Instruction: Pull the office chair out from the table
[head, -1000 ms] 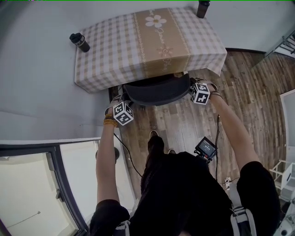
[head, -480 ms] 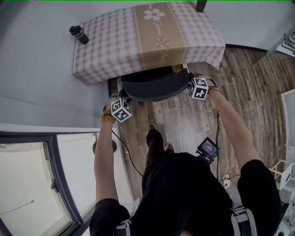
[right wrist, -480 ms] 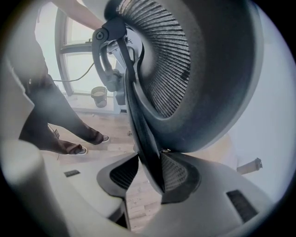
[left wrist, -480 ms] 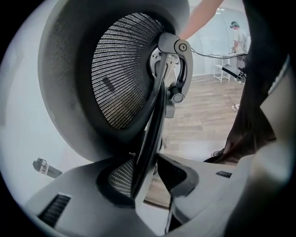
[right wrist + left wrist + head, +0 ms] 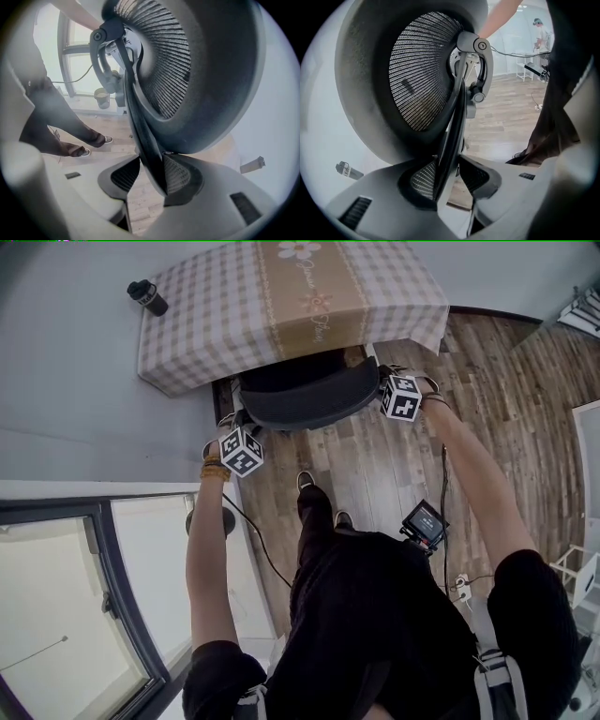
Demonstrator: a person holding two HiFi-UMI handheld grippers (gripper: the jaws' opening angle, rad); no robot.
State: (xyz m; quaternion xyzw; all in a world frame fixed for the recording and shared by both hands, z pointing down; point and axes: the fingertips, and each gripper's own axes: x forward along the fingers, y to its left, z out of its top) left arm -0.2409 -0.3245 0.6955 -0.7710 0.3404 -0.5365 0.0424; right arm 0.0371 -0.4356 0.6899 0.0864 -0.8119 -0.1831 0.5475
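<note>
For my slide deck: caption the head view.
Left tongs and right tongs grip opposite sides of an office chair partly under the checked-cloth table.

Entry: rectangular table (image 5: 187, 334) draped in a beige-and-white checked cloth, at twelve o'clock in the head view. Along its tan centre band (image 5: 286, 282) we record one line of dark cursive script (image 5: 317, 322) below a white daisy print (image 5: 298, 250), too small to read. We find no other legible lettering, number or brand.

My arms stretch forward and down, left arm (image 5: 202, 559) toward eleven o'clock, right arm (image 5: 473, 493) toward one. My left tongs (image 5: 449, 164) clamp the chair back (image 5: 309, 401) edge; my right tongs (image 5: 150, 165), jaws just easing wider, hold it too.
</note>
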